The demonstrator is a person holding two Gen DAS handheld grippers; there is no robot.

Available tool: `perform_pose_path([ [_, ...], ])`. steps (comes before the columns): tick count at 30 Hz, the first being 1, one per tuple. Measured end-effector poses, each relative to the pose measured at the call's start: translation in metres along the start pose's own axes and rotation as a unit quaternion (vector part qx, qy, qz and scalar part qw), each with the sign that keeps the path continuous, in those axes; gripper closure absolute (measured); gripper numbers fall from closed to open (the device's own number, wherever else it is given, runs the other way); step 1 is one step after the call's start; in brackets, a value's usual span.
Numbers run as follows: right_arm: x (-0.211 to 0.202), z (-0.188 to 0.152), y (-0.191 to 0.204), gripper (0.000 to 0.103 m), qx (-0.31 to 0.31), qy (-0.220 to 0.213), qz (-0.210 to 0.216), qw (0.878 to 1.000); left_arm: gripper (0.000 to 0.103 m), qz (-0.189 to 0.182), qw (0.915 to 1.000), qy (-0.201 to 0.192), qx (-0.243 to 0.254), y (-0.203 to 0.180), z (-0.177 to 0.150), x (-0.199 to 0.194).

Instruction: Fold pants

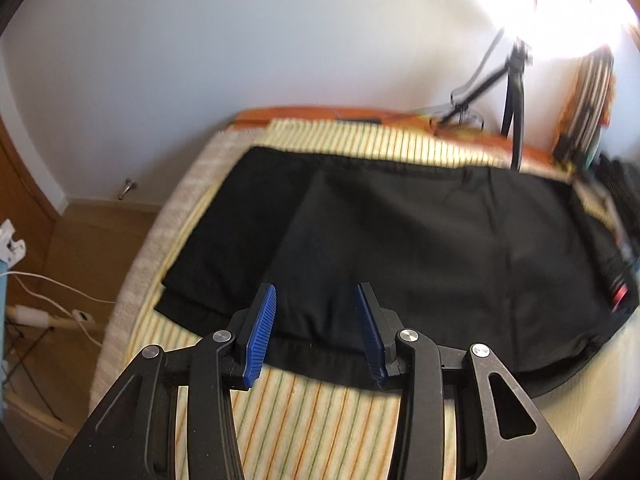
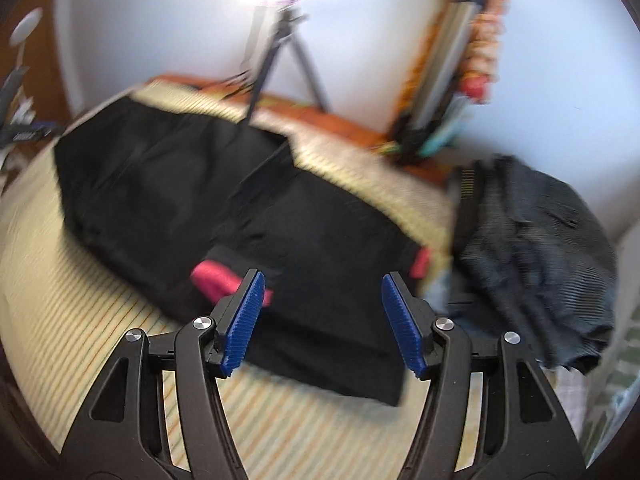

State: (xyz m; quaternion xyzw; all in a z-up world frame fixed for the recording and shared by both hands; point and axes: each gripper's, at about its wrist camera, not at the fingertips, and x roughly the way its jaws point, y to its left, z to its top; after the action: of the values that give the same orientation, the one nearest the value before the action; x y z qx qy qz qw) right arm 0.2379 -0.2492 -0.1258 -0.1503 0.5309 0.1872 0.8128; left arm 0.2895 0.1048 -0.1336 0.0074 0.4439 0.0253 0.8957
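Black pants [image 1: 420, 240] lie flat across a striped bed cover [image 1: 320, 412], folded over themselves, with one layer sticking out at the left. My left gripper [image 1: 316, 288] hovers over their near hem, jaws open, the blue pads apart and pinching nothing. In the blurred right wrist view the same pants [image 2: 160, 184] stretch from far left to the middle, with a folded part [image 2: 328, 220] and a pink patch [image 2: 212, 278] near me. My right gripper [image 2: 323, 276] stands open above that folded end, with no cloth between its pads.
A crumpled dark grey garment [image 2: 532, 260] lies on the bed right of the pants. A tripod [image 2: 280, 52] stands at the far bed edge under a bright lamp, and a rolled striped mat [image 2: 452, 60] leans on the wall. White cables [image 1: 60, 300] run over the floor left of the bed.
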Motion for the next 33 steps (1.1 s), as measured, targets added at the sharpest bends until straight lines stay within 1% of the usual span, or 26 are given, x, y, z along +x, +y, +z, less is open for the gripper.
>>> perform_pose_path([
  [2,0.01,-0.002,0.017,0.039,-0.03,0.007,0.004,1.0,0.063,0.001,0.9999,0.009,-0.007,0.001,-0.003,0.01],
  [3,0.017,-0.001,0.024,0.037,-0.042,0.012,0.001,0.999,0.063,0.002,0.9999,0.011,-0.013,0.003,-0.005,0.01],
  [4,0.023,0.001,0.028,0.034,-0.049,0.014,-0.004,0.999,0.063,0.003,0.9998,0.013,-0.017,0.005,-0.006,0.013],
  [6,0.035,0.002,0.037,0.034,-0.059,0.021,-0.003,0.998,0.063,0.005,0.9995,0.017,-0.025,0.009,-0.008,0.019],
  [8,0.043,0.003,0.041,0.034,-0.065,0.028,0.001,0.997,0.063,0.005,0.9992,0.022,-0.033,0.014,-0.008,0.025],
  [11,0.05,0.002,0.048,0.033,-0.086,0.033,-0.021,0.996,0.063,0.004,0.9988,0.027,-0.04,0.018,-0.008,0.03],
  [14,0.052,0.003,0.044,0.033,-0.076,0.029,-0.022,0.996,0.063,0.003,0.9988,0.025,-0.042,0.018,-0.007,0.03],
  [15,0.05,0.004,0.041,0.039,-0.07,0.027,-0.022,0.997,0.063,0.001,0.9988,0.024,-0.043,0.018,-0.006,0.03],
  [16,0.05,0.006,0.037,0.061,-0.063,0.031,-0.022,0.997,0.063,0.0,0.9989,0.023,-0.042,0.017,-0.006,0.03],
  [17,0.051,0.008,0.033,0.075,-0.056,0.035,-0.017,0.998,0.063,0.001,0.999,0.022,-0.04,0.016,-0.005,0.03],
  [18,0.05,0.01,0.027,0.095,-0.043,0.038,-0.007,0.998,0.063,0.002,0.999,0.021,-0.039,0.015,-0.004,0.03],
  [19,0.049,0.013,0.022,0.097,-0.035,0.034,-0.007,0.999,0.063,0.002,0.9991,0.021,-0.038,0.015,-0.004,0.031],
  [23,0.035,0.026,-0.002,0.098,-0.009,0.01,-0.036,0.999,0.063,0.005,0.9991,0.018,-0.038,0.015,-0.004,0.03],
  [25,0.032,0.034,-0.02,0.098,0.011,0.006,-0.062,0.998,0.063,0.006,0.999,0.017,-0.041,0.017,-0.003,0.031],
  [27,0.034,0.041,-0.04,0.098,0.026,0.009,-0.101,0.995,0.063,0.008,0.9989,0.015,-0.043,0.02,-0.003,0.03],
  [28,0.037,0.046,-0.051,0.098,0.033,0.016,-0.127,0.991,0.063,0.009,0.9988,0.013,-0.045,0.023,-0.003,0.029],
  [29,0.04,0.048,-0.058,0.095,0.04,0.023,-0.138,0.989,0.063,0.01,0.9987,0.012,-0.048,0.026,-0.002,0.029],
  [31,0.043,0.053,-0.072,0.083,0.055,0.031,-0.17,0.983,0.063,0.011,0.9983,0.008,-0.057,0.033,0.0,0.026],
  [32,0.041,0.054,-0.074,0.079,0.058,0.028,-0.179,0.982,0.063,0.011,0.9979,0.006,-0.063,0.036,0.001,0.025],
  [33,0.037,0.055,-0.075,0.07,0.063,0.021,-0.175,0.982,0.063,0.01,0.9975,0.003,-0.07,0.042,0.002,0.023],
])
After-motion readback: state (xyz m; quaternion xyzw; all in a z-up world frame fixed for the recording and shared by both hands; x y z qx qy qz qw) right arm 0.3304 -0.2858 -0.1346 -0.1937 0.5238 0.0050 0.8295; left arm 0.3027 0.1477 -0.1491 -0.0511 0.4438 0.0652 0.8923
